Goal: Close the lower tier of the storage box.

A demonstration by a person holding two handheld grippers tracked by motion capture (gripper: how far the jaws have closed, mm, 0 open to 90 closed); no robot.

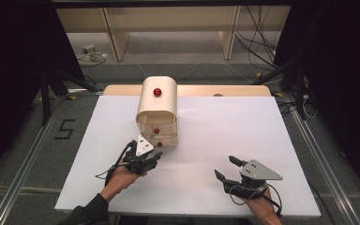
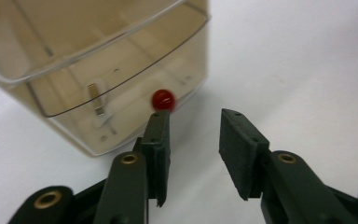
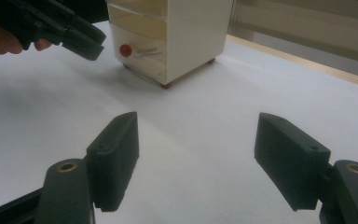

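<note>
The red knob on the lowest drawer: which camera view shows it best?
The left gripper view: the red knob sits large just beyond the open left gripper. The high view shows it tiny beside that gripper; the right gripper view shows it small and distant.

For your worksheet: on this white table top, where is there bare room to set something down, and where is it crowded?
Free: the wide stretch right of the drawer unit, beyond the right claw; also the far-left strip of the table top. Crowded: the unit's front, where the open left claw hovers by the bottom drawer's red knob.

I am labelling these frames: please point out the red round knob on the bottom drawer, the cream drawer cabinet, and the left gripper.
Red round knob (image 2: 162,99): left gripper view, its glossy front.
Cream drawer cabinet (image 1: 157,103): high view, its curved top.
Left gripper (image 2: 193,128): left gripper view, between its fingertips.
</note>
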